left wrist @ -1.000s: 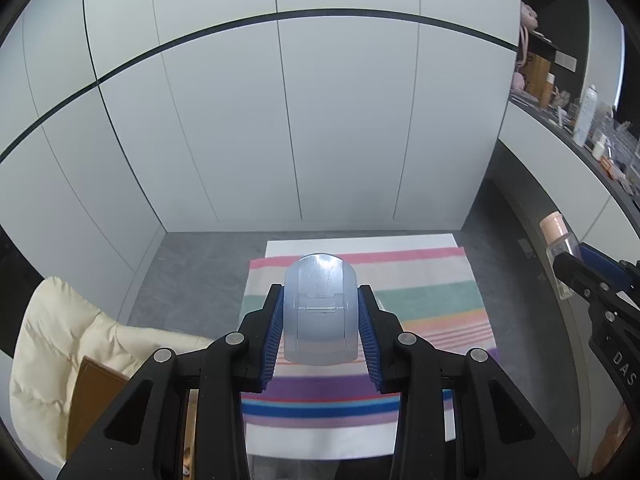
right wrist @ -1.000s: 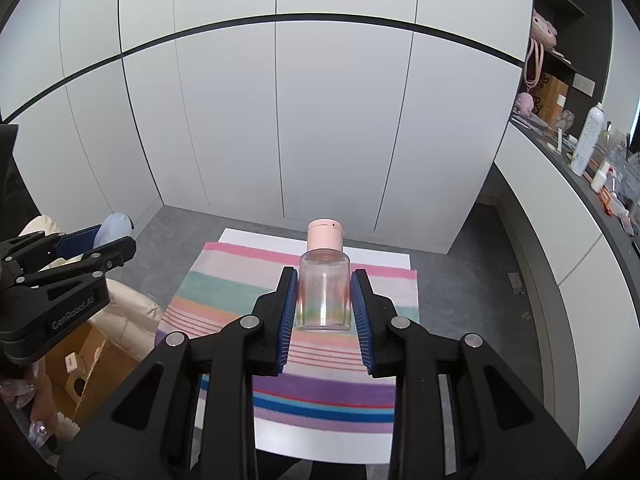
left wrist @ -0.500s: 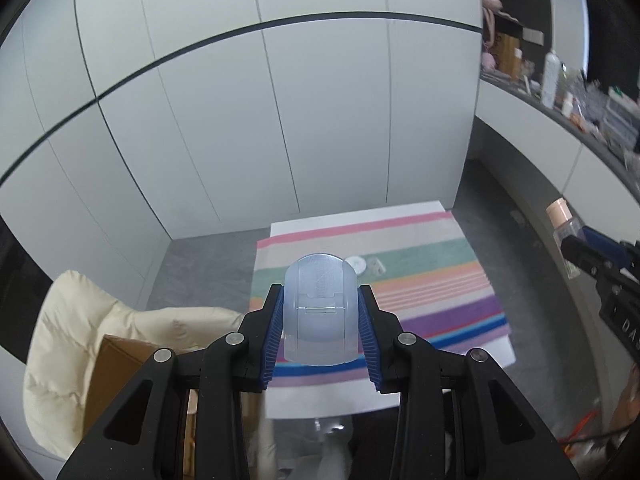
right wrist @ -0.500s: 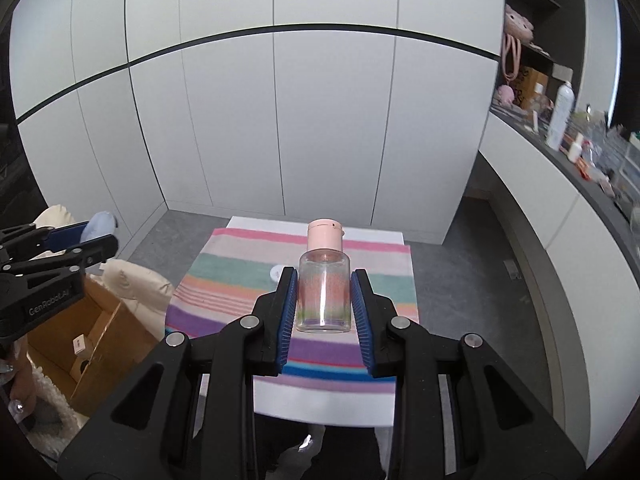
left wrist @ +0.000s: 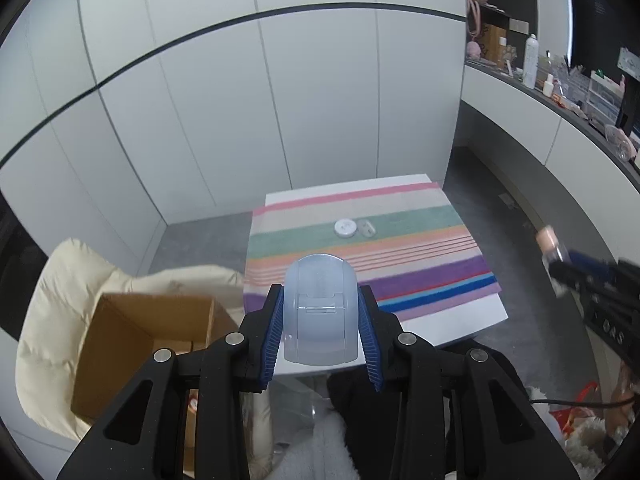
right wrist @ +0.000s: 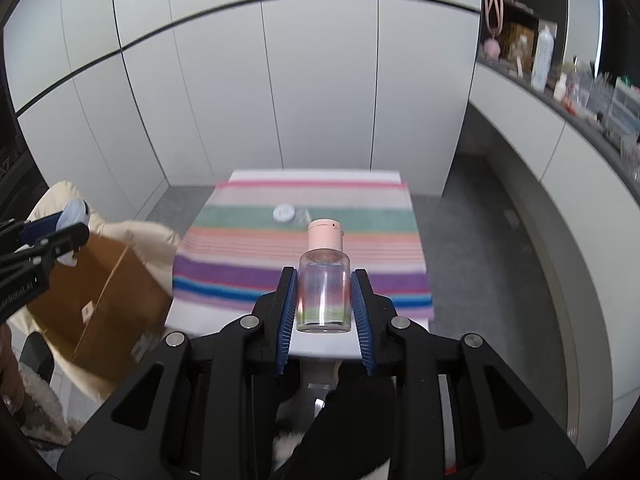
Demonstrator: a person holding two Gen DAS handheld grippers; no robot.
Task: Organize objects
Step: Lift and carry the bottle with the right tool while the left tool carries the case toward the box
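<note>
At the lower left of the left wrist view sits an open cardboard box [left wrist: 152, 344] on a cream padded jacket [left wrist: 64, 312]; its flaps stand up and something pale lies at the bottom, too dim to name. Just right of it, in the lower middle of that frame, the left gripper [left wrist: 320, 320] has its jaws closed on a pale blue domed plastic case [left wrist: 320, 312], held upright with its rounded end pointing away from the hand. The box mouth lies down and to the left of that case, and of the two hands the left is clearly the nearer one, so I would guess the case goes in first.

Beyond, in the centre, the table [left wrist: 460, 320] carries a striped cloth [left wrist: 400, 248], and on its green band lie a small white round disc [left wrist: 345, 227] and a little clear piece [left wrist: 367, 228] just beside it.

Further right, in the right wrist view, the right gripper [right wrist: 324, 304] clamps a clear bottle [right wrist: 324, 300] with a pink cap [right wrist: 325, 234], upright, long axis along the fingers. From there the box [right wrist: 100, 304] lies well off to the left, with the table corner between.
</note>
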